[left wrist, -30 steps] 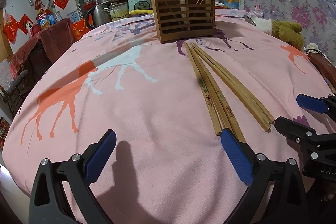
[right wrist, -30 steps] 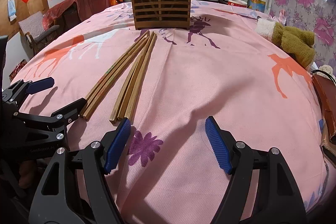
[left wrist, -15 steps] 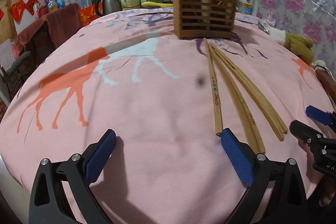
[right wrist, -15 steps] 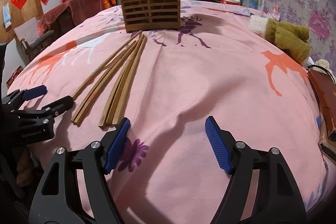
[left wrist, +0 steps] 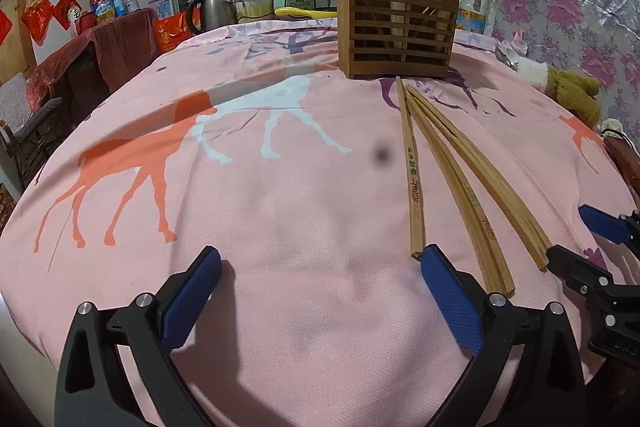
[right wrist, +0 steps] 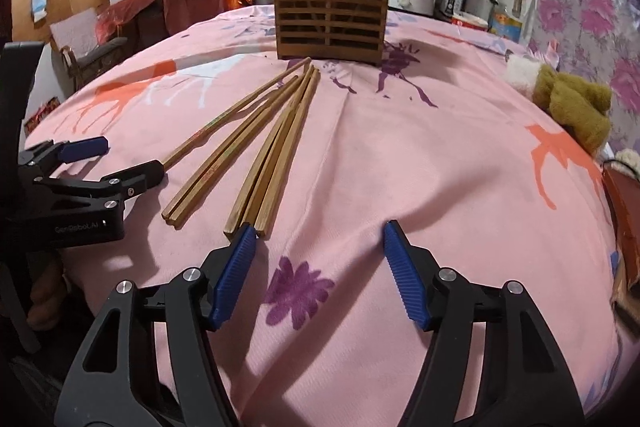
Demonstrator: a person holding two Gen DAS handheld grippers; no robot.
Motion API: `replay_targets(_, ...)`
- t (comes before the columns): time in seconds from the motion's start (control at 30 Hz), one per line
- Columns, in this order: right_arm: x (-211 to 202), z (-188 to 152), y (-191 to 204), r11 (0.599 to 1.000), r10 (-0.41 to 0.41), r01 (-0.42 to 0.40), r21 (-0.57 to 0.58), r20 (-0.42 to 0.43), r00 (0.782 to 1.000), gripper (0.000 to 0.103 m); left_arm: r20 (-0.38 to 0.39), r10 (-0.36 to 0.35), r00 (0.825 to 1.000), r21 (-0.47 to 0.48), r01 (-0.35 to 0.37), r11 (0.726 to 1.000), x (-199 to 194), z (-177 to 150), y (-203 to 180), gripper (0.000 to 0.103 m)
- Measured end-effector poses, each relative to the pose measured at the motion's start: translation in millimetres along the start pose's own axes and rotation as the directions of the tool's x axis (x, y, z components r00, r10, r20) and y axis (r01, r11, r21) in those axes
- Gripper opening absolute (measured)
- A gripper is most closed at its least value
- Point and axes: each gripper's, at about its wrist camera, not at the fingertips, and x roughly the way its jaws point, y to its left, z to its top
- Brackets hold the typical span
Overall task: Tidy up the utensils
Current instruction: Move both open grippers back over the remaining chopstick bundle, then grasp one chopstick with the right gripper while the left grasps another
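Several wooden chopsticks (left wrist: 464, 187) lie fanned out on the pink cloth, tips pointing at a slatted wooden utensil holder (left wrist: 396, 31) that has a few sticks standing in it. My left gripper (left wrist: 320, 263) is open over bare cloth, its right pad beside the near end of the leftmost chopstick. In the right wrist view the chopsticks (right wrist: 272, 155) run from the holder (right wrist: 332, 23) toward my right gripper (right wrist: 320, 233). Its jaws are closing with only cloth between them, the left pad touching the ends of the nearest bundle. Each gripper also shows in the other view: right gripper (left wrist: 576, 239), left gripper (right wrist: 120, 159).
An olive and white plush toy (right wrist: 572, 103) lies at the right of the table (right wrist: 440, 167). A brown leather item (right wrist: 624, 211) sits at the right edge. Behind the table are a kettle (left wrist: 212, 7), rice cookers and bottles. A chair (right wrist: 92, 55) stands to the left.
The leftmost chopstick has swung away from the others, so the bundle is fanned wider. My left gripper has shifted sideways along the table. The right gripper's jaws have narrowed a little.
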Motion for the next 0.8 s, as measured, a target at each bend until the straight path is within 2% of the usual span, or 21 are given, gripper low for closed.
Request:
replay_targets(0.1,4,3,-14,0.996,-0.063,0.063,0.062,-0.002,0.998,0.063,0.000,0.000,1.000,0.000,0.000,1.000,0,0,0,0.099)
replay_targets(0.2,0,3,-26,0.992,-0.043,0.042,0.119,0.005,0.999,0.058,0.001,0.000,1.000,0.000,0.000,1.000,0,0,0,0.099)
replay_targets(0.37,-10,2,-12,0.998,-0.002,-0.001,0.060,0.049,0.999,0.050,0.001,0.001,1.000,0.001,-0.001,1.000,0,0,0,0.099)
replay_targets(0.6,-9,5,-3,0.999,0.044,-0.045,0.024,0.045,0.998,0.019,0.006,-0.003,1.000,0.011,0.003,1.000,-2,-1,-2,0.097)
replay_targets(0.7,-6,8,2,0.997,0.073,-0.073,0.006,0.043,0.996,0.016,0.017,-0.023,1.000,0.047,0.022,0.999,-6,-1,-11,0.095)
replay_targets(0.8,3,10,3,0.996,0.092,-0.092,0.010,0.013,0.996,0.015,0.026,-0.041,0.999,0.093,0.039,0.995,-8,-1,-22,0.085)
